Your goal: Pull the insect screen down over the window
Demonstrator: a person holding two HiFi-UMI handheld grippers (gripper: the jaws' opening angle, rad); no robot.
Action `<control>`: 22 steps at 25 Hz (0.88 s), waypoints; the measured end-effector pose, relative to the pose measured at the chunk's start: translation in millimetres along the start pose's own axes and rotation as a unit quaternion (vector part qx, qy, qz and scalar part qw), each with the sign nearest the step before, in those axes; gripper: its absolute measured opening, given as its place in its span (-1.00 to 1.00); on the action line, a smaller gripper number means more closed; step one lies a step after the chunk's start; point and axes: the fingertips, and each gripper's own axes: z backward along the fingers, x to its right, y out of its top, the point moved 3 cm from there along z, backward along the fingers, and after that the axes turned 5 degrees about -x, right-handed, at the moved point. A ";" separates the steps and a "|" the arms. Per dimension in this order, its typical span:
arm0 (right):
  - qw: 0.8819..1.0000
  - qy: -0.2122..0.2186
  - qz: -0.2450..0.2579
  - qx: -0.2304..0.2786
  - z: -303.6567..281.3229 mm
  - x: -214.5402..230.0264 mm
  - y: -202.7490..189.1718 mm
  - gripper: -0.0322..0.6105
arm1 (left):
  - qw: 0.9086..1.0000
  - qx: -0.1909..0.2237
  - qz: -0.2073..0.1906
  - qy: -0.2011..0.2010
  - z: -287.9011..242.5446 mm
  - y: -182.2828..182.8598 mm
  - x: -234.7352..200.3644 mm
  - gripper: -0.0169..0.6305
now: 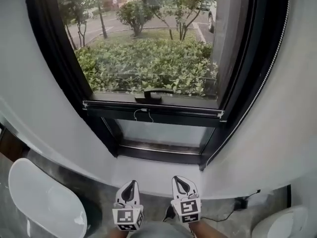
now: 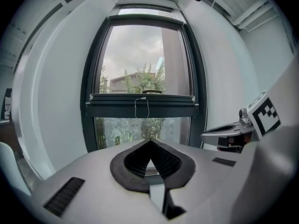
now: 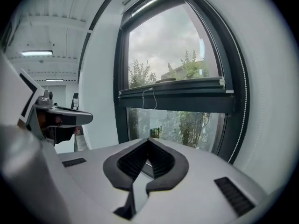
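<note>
White curved wall (image 1: 277, 148) on every side. Set into it, tall black-framed window (image 1: 148, 48), green shrubs (image 1: 148, 63) outside.

Across the window, low in the opening as seen from the head view: dark horizontal bottom bar of the insect screen (image 1: 153, 110) (image 2: 142, 107) (image 3: 177, 99), level, partway down. Below it, a strip of uncovered glass down to the sill. Mesh above the bar not made out.

Left hand-held gripper (image 1: 132, 183) (image 2: 150, 140) low before the sill, well apart from the bar, pointed at the window. Closed right up, tips meeting, nothing between. Right hand-held gripper (image 1: 178, 179) (image 3: 148, 139) just beside it, same attitude, likewise closed tip to tip and empty.

White beaded chain (image 1: 270, 73) down the frame's right side.

Small black handle (image 1: 157, 91) atop the bar. Thin white pull cord (image 1: 142, 114) looped under the bar's middle, untouched.
</note>
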 end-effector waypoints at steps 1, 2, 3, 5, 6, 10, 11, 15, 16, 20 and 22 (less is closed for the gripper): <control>1.000 -0.003 -0.001 0.002 11.0 -10.6 -1.8 -0.88 | 1.000 -0.001 0.002 -0.001 14.4 -5.3 -0.7 -0.91; 1.000 -0.006 -0.005 0.004 22.7 -20.7 -4.4 -0.88 | 1.000 -0.002 0.004 -0.003 29.4 -10.8 -1.0 -0.91; 1.000 -0.011 -0.009 0.006 34.4 -30.4 -7.4 -0.88 | 1.000 -0.001 0.005 -0.006 45.0 -16.1 -1.4 -0.91; 1.000 -0.018 -0.015 0.004 57.7 -51.8 -14.9 -0.88 | 1.000 0.002 0.008 -0.010 77.2 -26.6 -4.1 -0.91; 1.000 -0.019 -0.014 0.001 69.2 -64.0 -18.7 -0.88 | 1.000 0.003 0.010 -0.012 93.5 -32.0 -6.6 -0.91; 1.000 -0.024 -0.003 -0.003 107.9 -107.0 -28.5 -0.88 | 1.000 0.006 0.016 -0.016 148.4 -52.2 -16.2 -0.91; 1.000 -0.027 -0.002 -0.003 116.8 -113.8 -29.1 -0.88 | 1.000 0.007 0.021 -0.018 159.5 -55.9 -16.2 -0.91; 0.999 -0.038 0.009 0.000 149.6 -132.1 -30.4 -0.88 | 0.999 0.015 0.032 -0.017 196.9 -67.9 -14.3 -0.91; 0.999 -0.039 0.011 0.001 155.8 -134.9 -31.6 -0.88 | 0.999 0.017 0.034 -0.014 204.2 -70.4 -14.7 -0.91; 0.999 -0.036 0.012 0.004 178.0 -142.5 -37.2 -0.88 | 0.999 0.022 0.040 0.002 231.4 -77.0 -14.2 -0.91; 0.999 -0.027 0.014 0.008 189.4 -144.7 -39.3 -0.88 | 0.999 0.023 0.041 0.013 244.1 -79.8 -8.8 -0.91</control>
